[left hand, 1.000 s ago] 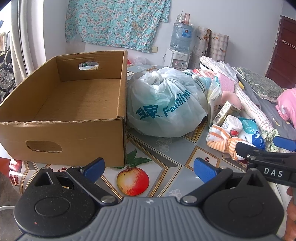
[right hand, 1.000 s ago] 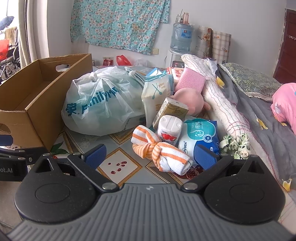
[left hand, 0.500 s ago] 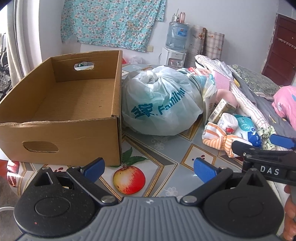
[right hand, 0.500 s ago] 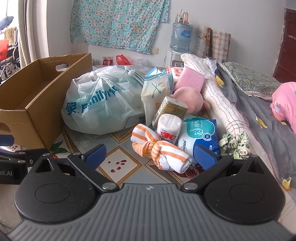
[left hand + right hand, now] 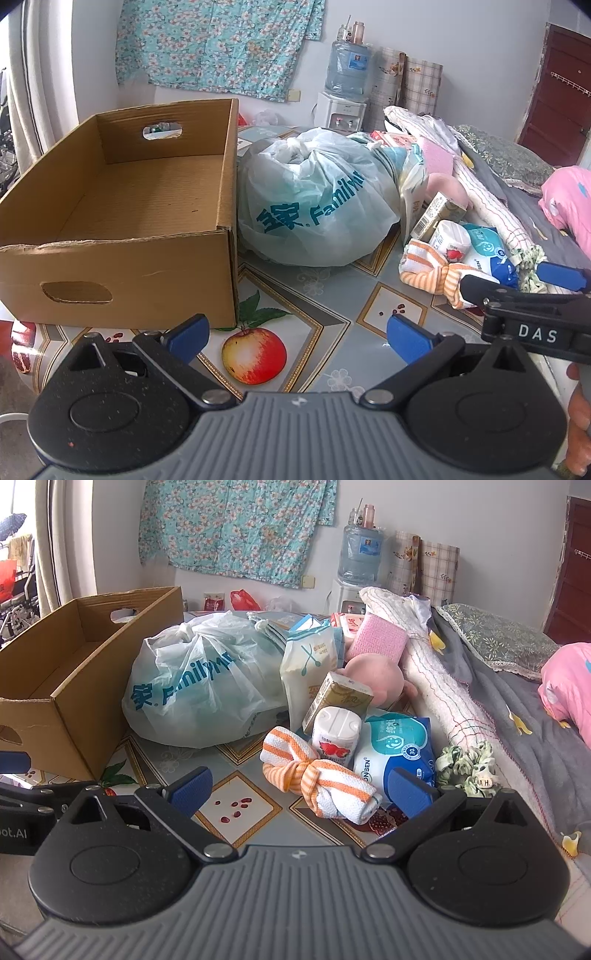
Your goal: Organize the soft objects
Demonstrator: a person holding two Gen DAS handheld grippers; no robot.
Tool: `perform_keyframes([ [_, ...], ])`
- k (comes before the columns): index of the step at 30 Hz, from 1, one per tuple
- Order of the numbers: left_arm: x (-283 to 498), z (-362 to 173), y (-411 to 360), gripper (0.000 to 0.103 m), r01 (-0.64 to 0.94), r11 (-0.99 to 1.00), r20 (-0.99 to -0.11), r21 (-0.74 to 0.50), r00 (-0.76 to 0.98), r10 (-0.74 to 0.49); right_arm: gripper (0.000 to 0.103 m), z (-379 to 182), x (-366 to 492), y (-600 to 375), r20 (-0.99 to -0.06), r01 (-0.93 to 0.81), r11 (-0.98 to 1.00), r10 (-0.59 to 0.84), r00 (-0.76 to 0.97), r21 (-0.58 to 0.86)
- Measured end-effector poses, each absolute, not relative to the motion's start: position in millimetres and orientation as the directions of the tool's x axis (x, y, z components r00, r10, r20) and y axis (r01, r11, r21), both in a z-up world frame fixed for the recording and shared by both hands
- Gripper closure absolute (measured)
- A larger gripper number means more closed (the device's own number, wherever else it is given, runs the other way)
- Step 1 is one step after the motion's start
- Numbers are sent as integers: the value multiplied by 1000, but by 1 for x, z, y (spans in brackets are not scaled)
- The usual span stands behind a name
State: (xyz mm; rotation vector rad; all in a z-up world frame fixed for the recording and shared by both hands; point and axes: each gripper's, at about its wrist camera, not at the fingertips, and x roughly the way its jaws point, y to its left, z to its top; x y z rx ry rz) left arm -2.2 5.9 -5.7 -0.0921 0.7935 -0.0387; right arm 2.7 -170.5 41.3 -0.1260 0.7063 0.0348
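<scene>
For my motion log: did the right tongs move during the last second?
Yes, slightly forward: the right tongs now sit closer to the knotted towel.

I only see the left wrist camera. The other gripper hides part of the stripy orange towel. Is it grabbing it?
Observer: No. In the right wrist view the right gripper is open, and the orange-striped towel lies loose on the table just ahead of it.
Operator: What is that thin white thing next to the big bag?
Observer: A white pouch with a spoon and fork drawn on its front. It stands against the plastic bag.
</scene>
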Motion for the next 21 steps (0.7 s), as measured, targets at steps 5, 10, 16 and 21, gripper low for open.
perform_keyframes([
  [5,-2,-6,6,0,2,995,-710,-95,701,-69,1,41,2,-171,-651,-75,992,-9,759,-102],
  [10,-2,-6,7,0,0,995,-711,-96,700,-69,1,41,3,-170,-652,-75,992,-11,758,-103],
  [16,-2,-7,10,0,-6,996,-714,-91,697,-61,1,41,4,-169,-653,-78,992,-8,757,-102],
  [21,0,-9,12,0,-14,996,-716,-85,696,-52,1,41,6,-168,-656,-82,991,-4,755,-101],
])
